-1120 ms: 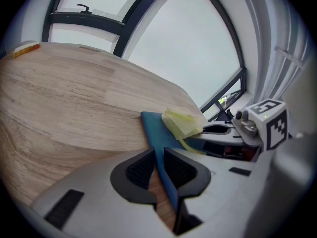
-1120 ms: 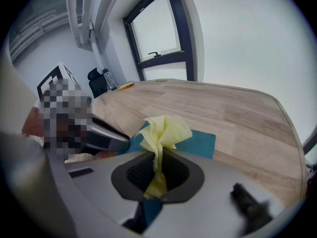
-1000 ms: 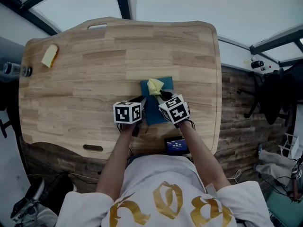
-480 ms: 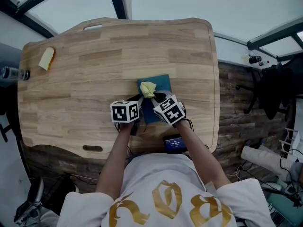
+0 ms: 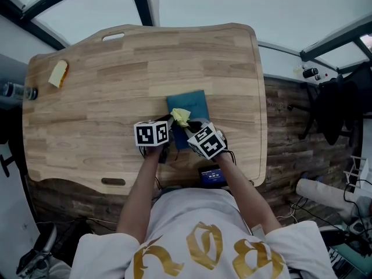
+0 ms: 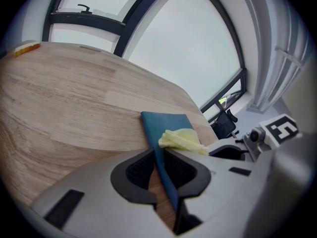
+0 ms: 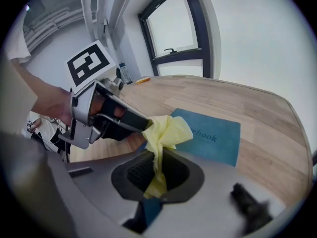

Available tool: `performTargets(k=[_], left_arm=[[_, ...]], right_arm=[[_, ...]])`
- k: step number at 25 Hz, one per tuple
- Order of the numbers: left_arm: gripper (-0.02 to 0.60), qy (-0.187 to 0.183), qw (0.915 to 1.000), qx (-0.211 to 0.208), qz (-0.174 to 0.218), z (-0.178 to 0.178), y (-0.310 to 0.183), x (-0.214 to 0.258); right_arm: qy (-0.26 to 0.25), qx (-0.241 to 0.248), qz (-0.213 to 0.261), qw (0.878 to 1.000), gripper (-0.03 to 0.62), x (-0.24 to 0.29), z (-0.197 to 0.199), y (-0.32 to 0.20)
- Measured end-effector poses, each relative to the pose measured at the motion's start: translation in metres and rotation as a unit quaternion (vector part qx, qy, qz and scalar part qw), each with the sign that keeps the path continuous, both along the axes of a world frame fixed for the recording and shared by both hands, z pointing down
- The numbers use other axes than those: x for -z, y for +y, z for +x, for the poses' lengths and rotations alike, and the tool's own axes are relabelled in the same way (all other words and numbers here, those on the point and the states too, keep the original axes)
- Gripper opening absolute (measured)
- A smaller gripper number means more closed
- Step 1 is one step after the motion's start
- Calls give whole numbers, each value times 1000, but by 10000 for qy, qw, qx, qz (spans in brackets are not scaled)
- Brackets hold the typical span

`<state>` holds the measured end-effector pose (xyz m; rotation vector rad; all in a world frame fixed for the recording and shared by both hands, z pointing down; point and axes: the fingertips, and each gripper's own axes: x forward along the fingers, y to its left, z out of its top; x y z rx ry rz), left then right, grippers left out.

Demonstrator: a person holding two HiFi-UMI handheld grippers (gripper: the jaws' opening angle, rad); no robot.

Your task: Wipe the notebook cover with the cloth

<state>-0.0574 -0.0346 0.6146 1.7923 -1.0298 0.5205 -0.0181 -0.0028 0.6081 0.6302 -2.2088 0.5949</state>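
1. Head view: the left gripper [image 5: 167,122] sat at the near left corner of the flat, teal rectangular notebook [image 5: 192,104]. The notebook lay on the pale wooden table [image 5: 87,109] just ahead of both grippers. The right gripper [image 5: 189,125] was close beside the left one, with a crumpled pale-yellow cloth [image 5: 181,117] bunched at its tips over the near part of the cover. A small yellow block [image 5: 58,73] lay far off to the left gripper's left, by the table's corner.
2. Left gripper view: the jaws stood narrow, pinched on the notebook's [image 6: 166,125] edge, and the cover ran away ahead of the tips. The cloth [image 6: 181,139] rested on the cover just ahead and to the right.
3. Right gripper view: the jaws were clamped on the cloth [image 7: 166,133], which rose from between the pads and flopped forward. The notebook [image 7: 213,138] stretched ahead and to the right, and the left gripper's tips sat just to the left.
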Motion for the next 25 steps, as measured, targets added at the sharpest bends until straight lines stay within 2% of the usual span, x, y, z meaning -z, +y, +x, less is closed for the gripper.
performTargets(k=[19,25], left_arm=[[72,-62,10000,-19,70,-1,-1,5],[72,-53,10000,-23,58,0,-1,5]], right_arm=[[70,37,-55,10000,37,2,10,40],[-45,-405,-54,9992,37,2,32,31]])
